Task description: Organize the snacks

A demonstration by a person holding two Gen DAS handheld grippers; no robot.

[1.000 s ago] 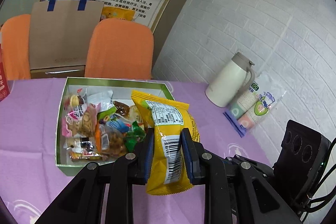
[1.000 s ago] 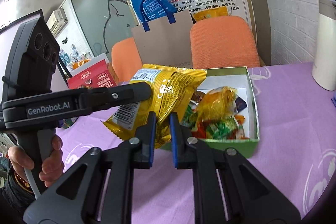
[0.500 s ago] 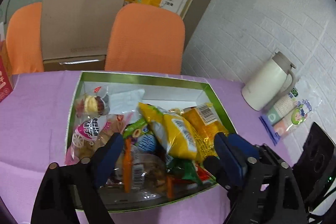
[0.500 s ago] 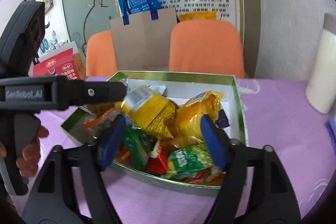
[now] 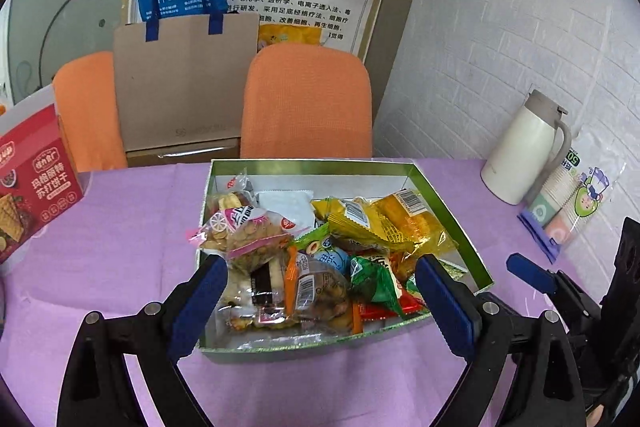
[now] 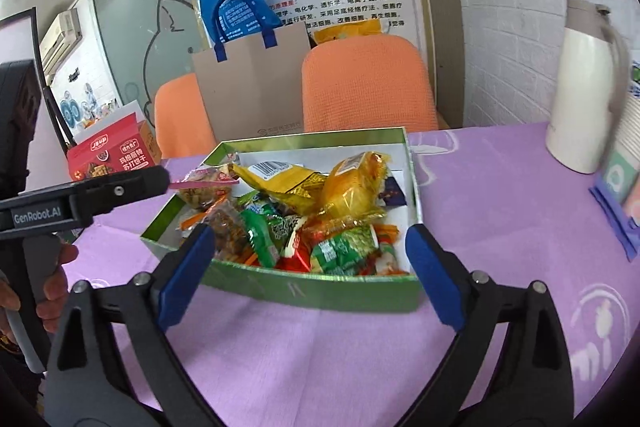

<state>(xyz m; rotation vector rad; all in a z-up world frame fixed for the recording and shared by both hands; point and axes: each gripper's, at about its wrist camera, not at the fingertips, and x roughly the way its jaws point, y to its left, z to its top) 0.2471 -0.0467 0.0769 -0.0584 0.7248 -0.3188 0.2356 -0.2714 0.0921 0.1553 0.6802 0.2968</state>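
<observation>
A: Where's the yellow snack bag (image 5: 362, 223)?
B: Lying in the green box (image 5: 460, 223) on the purple counter (image 5: 120, 219), on top of the other packets, beyond both claws.
A: And the claws?
B: Left claw (image 5: 320, 291) and right claw (image 6: 308, 267) are both opening wide, nothing pinched, tilted down at the box's near edge.

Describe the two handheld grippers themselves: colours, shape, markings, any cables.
Both are matte black plastic. The left gripper and the right gripper each have two angled linkage arms with silver pivot screws, ending in flat blue pads. Seen from the right wrist view, the left one's body carries white "GenRobot.AI" lettering. The right one's black housing has round recesses, with dark cables below it.
</observation>
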